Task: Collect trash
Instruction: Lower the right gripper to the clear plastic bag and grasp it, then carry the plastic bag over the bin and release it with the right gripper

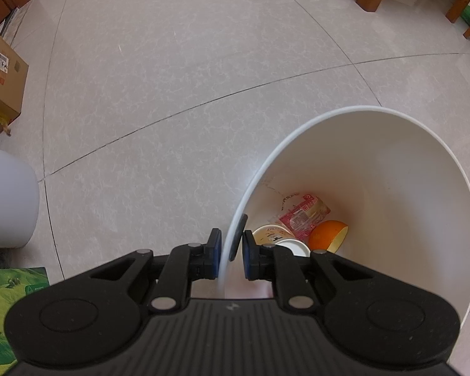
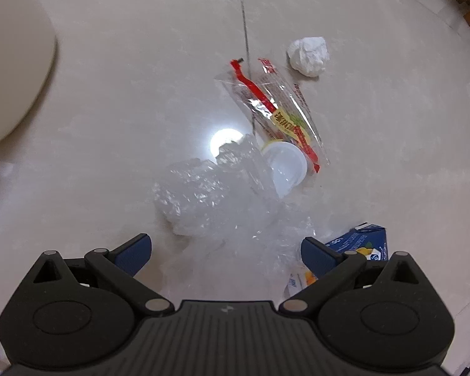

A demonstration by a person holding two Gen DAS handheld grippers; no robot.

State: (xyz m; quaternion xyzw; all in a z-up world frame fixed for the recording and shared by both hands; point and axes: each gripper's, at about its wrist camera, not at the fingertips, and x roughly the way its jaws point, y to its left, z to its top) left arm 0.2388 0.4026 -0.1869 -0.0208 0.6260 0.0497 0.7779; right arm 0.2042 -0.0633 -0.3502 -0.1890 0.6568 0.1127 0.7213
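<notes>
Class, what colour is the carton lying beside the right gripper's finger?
Blue carton, seen best in the right wrist view.

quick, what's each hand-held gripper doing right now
Left hand-held gripper: shut on the rim of the white bin.
Right hand-held gripper: open, empty, over the crumpled clear plastic.

**Bin in one grip, litter on the floor under the other**

The left gripper (image 1: pixel 230 258) pinches the near wall of the bin (image 1: pixel 391 169), one finger inside and one outside. In the bin's bottom lie a cup (image 1: pixel 272 234), a lid (image 1: pixel 293 247), a packet (image 1: pixel 304 214) and a fruit half (image 1: pixel 329 235). The right gripper (image 2: pixel 225 250) hangs spread over a crumpled plastic bag (image 2: pixel 210 194) on the floor (image 2: pixel 109 94). Beyond the bag lie a small tub (image 2: pixel 286 166) and a wrapper (image 2: pixel 275 106), with a paper wad (image 2: pixel 307 56) farther off to the right. A carton (image 2: pixel 365 239) lies by the right finger.
</notes>
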